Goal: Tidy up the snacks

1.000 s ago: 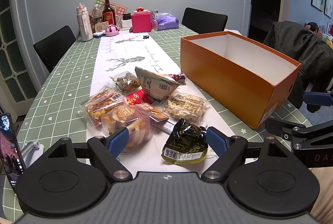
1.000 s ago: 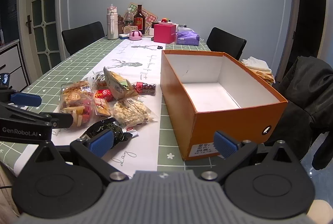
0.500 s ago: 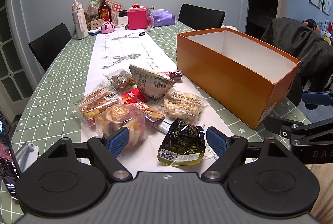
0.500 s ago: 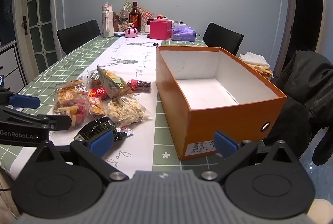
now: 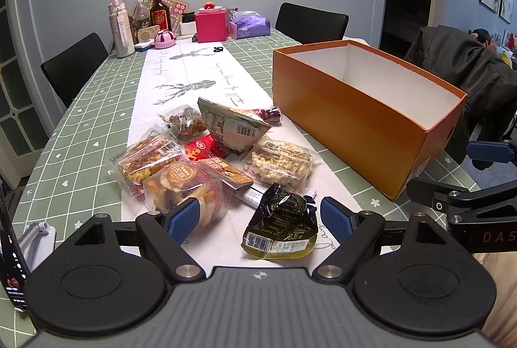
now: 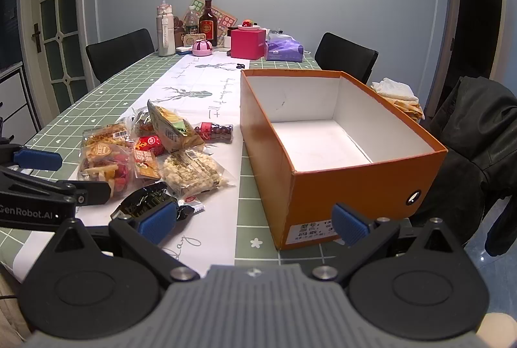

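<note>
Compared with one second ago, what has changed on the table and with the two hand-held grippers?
Little changed. Both cameras drifted slightly, so the view shifted a bit. The left hand-held gripper stays open above the dark green packet, holding nothing. The right hand-held gripper also stays open and empty. The snack pile and the empty orange box lie as before.

I see bare runner (image 6: 223, 212) between the snack pile (image 5: 210, 160) and the orange box (image 6: 339, 154), wide enough to pass. The box's top is open; its near wall blocks a low approach by my right tool (image 6: 255, 220).
</note>
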Demonstrator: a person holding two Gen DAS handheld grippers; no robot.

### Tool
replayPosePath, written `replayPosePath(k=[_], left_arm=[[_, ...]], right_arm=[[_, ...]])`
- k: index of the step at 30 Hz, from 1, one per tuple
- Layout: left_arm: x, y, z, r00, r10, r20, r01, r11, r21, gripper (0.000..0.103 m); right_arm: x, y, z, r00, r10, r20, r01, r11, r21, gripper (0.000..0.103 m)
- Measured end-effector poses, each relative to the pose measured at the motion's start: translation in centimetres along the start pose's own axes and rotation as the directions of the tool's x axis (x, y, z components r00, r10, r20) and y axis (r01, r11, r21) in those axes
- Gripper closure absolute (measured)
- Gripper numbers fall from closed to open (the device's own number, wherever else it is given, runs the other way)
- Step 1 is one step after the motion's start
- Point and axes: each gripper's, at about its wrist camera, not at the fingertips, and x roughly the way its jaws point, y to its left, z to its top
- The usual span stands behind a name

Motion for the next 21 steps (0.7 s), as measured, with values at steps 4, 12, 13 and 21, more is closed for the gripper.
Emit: replayPosePath(k=[4, 12, 13, 21], left_arm=[[0.3, -0.1, 0.0, 1.000, -0.005, -0.006, 0.005, 1.000, -0.001, 0.004], [0.8, -0.1, -0.3, 1.000, -0.006, -0.017, 0.006, 1.000, -0.001, 0.004], [0.9, -0.2, -0.3, 1.000, -0.007, -0.017, 0.007, 1.000, -0.001, 0.004], [0.9, -0.3, -0.4, 1.000, -0.009, -0.018, 0.009, 1.000, 0.000, 0.004]], right_arm=[[0.4, 0.0, 0.0, 1.000, -0.003, -0.004, 0.003, 1.000, -0.001, 0.003], [1.0, -0.1, -0.2, 1.000, -0.004, -0.015, 0.005, 1.000, 0.005, 0.003], [1.1, -0.1, -0.3, 1.000, -0.005, -0.016, 0.005, 1.000, 0.006, 0.003], [1.2, -0.1, -0.5, 1.000, -0.004, -0.018, 0.004, 1.000, 0.008, 0.003]])
